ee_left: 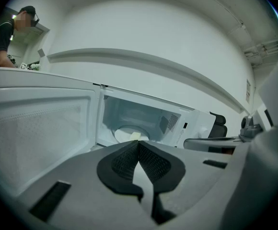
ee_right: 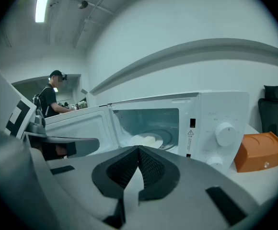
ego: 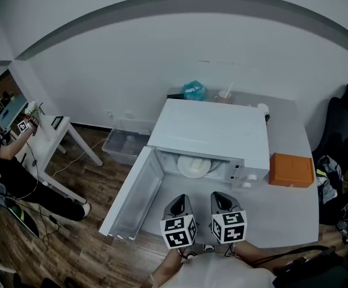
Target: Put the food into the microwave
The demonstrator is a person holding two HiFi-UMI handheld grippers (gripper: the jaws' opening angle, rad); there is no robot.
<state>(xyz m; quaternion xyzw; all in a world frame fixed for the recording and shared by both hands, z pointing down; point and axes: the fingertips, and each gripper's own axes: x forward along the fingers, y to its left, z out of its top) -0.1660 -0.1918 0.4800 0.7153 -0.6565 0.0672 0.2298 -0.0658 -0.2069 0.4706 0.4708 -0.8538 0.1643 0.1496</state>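
A white microwave [ego: 213, 131] stands on the grey table [ego: 282, 215] with its door [ego: 132, 191] swung open to the left. Inside it lies a white plate [ego: 194, 165] with pale food [ee_right: 146, 140] on it, also seen in the left gripper view as the plate [ee_left: 129, 135]. My left gripper [ego: 179, 207] and right gripper [ego: 221, 204] hover side by side just in front of the oven's opening. Both are shut, pads touching, with nothing between them.
An orange box [ego: 291, 170] sits right of the microwave. A teal bag [ego: 194, 90] and a cup [ego: 225, 95] lie behind it. A clear bin [ego: 123, 146] stands on the floor. A person [ego: 6, 161] works at a white desk [ego: 54, 134] at left. A black chair [ego: 345, 125] is at right.
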